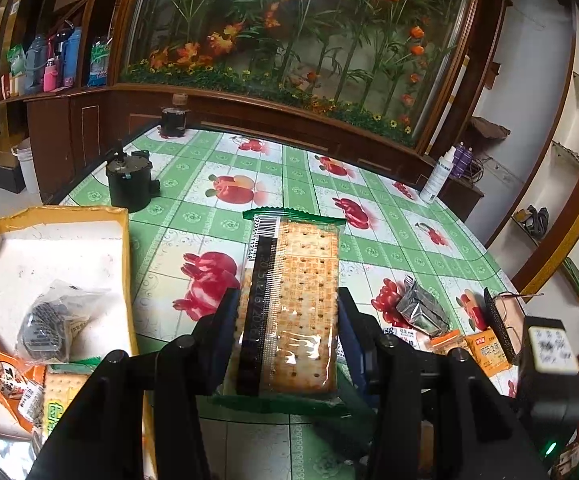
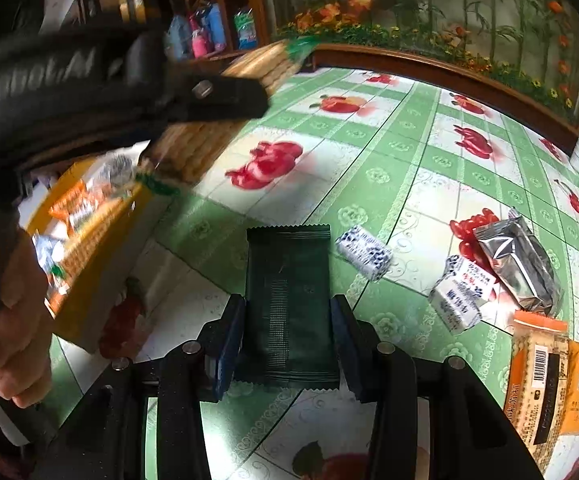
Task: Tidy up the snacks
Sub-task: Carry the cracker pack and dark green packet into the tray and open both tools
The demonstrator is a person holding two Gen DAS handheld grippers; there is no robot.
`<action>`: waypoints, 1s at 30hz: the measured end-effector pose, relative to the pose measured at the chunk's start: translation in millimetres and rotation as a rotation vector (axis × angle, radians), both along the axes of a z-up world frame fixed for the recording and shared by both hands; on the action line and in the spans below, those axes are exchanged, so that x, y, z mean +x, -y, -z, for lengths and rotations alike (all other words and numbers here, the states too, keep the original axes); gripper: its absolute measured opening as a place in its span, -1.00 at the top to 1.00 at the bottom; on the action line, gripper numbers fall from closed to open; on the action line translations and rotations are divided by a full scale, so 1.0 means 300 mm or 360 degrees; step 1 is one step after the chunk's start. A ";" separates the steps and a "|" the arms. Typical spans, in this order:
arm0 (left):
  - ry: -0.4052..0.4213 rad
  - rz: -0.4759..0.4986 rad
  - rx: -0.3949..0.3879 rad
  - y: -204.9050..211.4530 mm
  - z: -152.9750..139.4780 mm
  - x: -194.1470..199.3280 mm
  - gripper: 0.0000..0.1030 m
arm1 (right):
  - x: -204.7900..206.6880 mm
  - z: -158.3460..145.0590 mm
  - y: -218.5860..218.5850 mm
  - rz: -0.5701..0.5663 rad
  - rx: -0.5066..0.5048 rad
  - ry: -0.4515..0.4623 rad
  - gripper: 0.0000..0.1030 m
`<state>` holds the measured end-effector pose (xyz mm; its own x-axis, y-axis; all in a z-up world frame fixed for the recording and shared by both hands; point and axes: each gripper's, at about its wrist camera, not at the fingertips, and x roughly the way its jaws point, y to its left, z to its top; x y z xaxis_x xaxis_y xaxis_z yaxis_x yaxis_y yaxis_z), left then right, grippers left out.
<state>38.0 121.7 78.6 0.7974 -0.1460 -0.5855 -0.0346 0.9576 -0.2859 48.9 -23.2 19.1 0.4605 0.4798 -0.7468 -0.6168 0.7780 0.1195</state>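
- Lengthwise between the left gripper (image 1: 287, 336) pads, pinched by its long edges: cracker packet (image 1: 297, 304), held above the table (image 1: 193, 184), pointing away.
- Likewise clamped by the right gripper (image 2: 287, 340): dark green packet (image 2: 289, 300), long axis pointing forward.

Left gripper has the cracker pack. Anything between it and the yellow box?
Nothing visible blocks it. The cracker pack sits lifted in the left gripper, and the yellow box lies right beside it, open-topped. Snacks already fill its near end; the far end is bare.
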 end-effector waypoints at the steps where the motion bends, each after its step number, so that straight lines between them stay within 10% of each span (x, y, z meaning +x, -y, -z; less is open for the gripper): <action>1: 0.0005 -0.0005 -0.0002 -0.006 -0.006 -0.005 0.10 | 0.003 -0.008 0.010 0.0012 0.0034 -0.0006 0.08; 16: 0.0001 -0.0404 0.0026 -0.377 -0.064 -0.107 0.10 | -0.012 -0.118 -0.018 0.0020 0.0429 -0.0068 0.07; 30: -0.0256 -0.0802 -0.0014 -0.580 0.047 -0.102 0.10 | 0.075 -0.182 -0.465 -0.0130 0.0451 -0.0191 0.07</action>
<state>7.3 295.8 64.6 0.6700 0.2269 -0.7068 -0.5342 0.8085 -0.2469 71.3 116.2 73.7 0.3284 0.7082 -0.6250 -0.6445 0.6517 0.3999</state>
